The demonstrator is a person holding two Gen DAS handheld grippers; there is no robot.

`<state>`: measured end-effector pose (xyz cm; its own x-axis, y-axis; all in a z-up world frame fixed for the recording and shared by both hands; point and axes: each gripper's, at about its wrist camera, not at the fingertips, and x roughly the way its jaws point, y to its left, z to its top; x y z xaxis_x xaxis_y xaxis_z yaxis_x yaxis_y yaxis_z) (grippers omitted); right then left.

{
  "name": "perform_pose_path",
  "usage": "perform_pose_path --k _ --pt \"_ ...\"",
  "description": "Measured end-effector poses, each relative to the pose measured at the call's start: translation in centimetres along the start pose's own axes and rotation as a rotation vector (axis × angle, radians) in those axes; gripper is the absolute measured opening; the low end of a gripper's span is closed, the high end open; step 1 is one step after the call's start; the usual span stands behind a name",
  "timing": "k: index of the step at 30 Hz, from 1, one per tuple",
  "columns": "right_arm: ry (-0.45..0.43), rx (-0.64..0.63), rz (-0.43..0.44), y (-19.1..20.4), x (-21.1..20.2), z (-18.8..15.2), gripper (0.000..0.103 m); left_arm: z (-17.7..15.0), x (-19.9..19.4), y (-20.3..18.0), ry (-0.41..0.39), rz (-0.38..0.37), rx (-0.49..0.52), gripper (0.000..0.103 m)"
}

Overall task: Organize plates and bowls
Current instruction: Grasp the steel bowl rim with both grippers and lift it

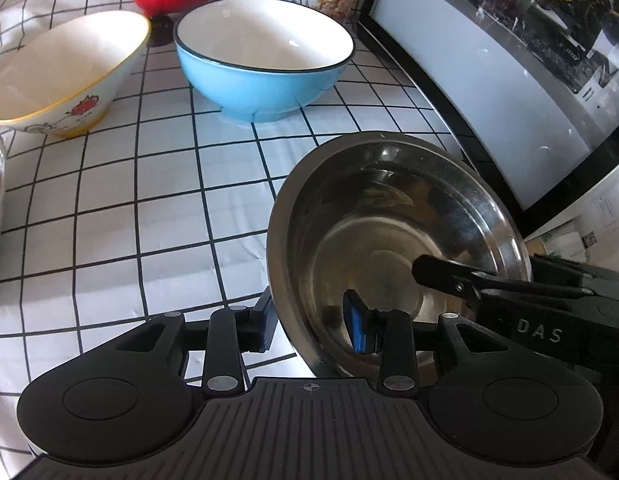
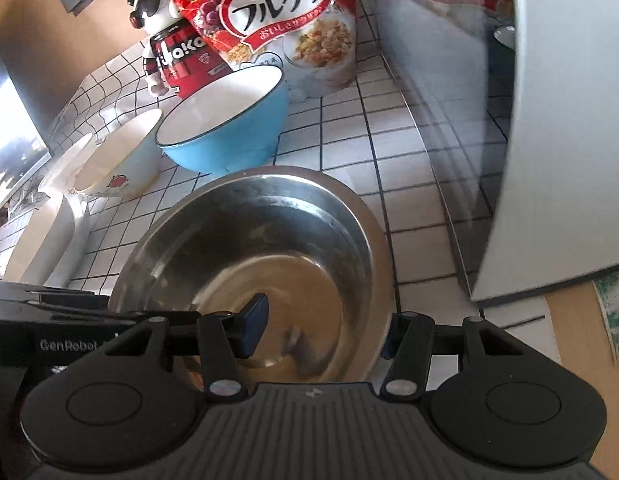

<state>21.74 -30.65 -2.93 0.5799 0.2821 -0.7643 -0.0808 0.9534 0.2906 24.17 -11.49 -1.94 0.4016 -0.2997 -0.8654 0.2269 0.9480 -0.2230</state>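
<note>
A stainless steel bowl (image 1: pixel 389 232) (image 2: pixel 261 248) hangs tilted over the white grid tablecloth (image 1: pixel 109 220), held from both sides. My left gripper (image 1: pixel 311 324) is shut on its left rim, one blue pad inside and one outside. My right gripper (image 2: pixel 321 332) is shut on the opposite rim; in the left wrist view it (image 1: pixel 489 268) comes in from the right. Behind stand a light blue bowl (image 1: pixel 265 76) (image 2: pixel 225 136) and a white bowl with a yellow rim and strawberry print (image 1: pixel 65 76) (image 2: pixel 117 164), both upright on the cloth.
A cereal bag (image 2: pixel 293 20) and a red figurine bottle (image 2: pixel 177 60) stand at the back. A glass-fronted appliance (image 1: pixel 489 80) (image 2: pixel 549 120) lines the right side. White dishes (image 2: pixel 57 232) sit at the left edge. Bare cloth lies left of the steel bowl.
</note>
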Motion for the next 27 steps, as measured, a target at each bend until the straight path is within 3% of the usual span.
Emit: perform_pose_path --k 5,8,10,12,14,19,27 --pt "0.012 -0.026 -0.016 0.8 0.3 0.1 0.047 -0.1 0.0 -0.7 0.019 0.008 0.043 0.038" --pt "0.026 0.011 -0.016 0.7 0.1 0.0 0.044 -0.2 -0.3 0.2 0.052 -0.02 -0.005 0.028" --pt "0.032 0.04 -0.026 0.6 -0.2 -0.1 0.041 -0.1 -0.3 1.4 0.097 -0.066 -0.063 0.016" --pt "0.04 0.07 -0.034 0.6 -0.5 -0.2 0.038 -0.3 -0.6 2.6 0.135 -0.131 -0.118 0.016" --pt "0.037 0.086 -0.034 1.3 -1.1 -0.1 0.038 -0.6 -1.3 2.7 0.144 -0.135 -0.1 0.017" --pt "0.008 0.002 -0.052 5.1 -2.3 0.8 0.038 -1.3 -4.4 4.3 0.102 -0.146 -0.073 0.02" --pt "0.008 -0.171 0.077 14.5 -1.3 4.0 0.038 -2.1 -10.8 12.2 -0.005 -0.092 -0.218 0.02"
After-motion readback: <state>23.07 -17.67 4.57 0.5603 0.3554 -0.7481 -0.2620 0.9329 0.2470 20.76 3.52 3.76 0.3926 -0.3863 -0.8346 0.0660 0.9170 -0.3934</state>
